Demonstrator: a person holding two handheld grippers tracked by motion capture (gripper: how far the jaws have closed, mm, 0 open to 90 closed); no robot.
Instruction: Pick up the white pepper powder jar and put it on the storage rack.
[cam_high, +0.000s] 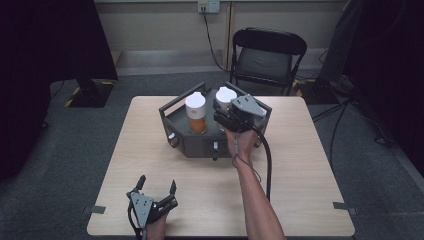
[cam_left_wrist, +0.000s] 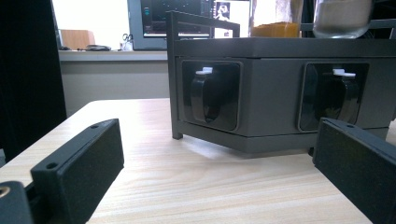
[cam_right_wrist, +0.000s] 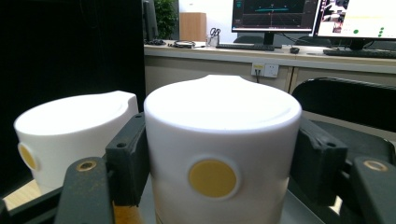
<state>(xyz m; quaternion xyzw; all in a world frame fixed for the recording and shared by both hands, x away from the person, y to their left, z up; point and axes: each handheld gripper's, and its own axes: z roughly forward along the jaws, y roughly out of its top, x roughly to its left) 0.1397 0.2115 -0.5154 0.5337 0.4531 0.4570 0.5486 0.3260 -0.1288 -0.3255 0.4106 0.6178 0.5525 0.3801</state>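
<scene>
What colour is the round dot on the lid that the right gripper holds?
Yellow-gold, on the white lid; the right gripper view shows it best.

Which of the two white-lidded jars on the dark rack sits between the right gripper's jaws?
The right-hand jar: the right gripper has its jaws on both sides of its lid. The other jar, holding orange contents, stands free.

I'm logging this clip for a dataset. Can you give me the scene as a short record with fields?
setting: wooden table with a dark hexagonal rack on it
in rack: two white-lidded jars, left jar with orange contents
right gripper: jaws against both sides of the right jar's white lid
left gripper: open, resting on the table's near edge
behind table: black folding chair
</scene>
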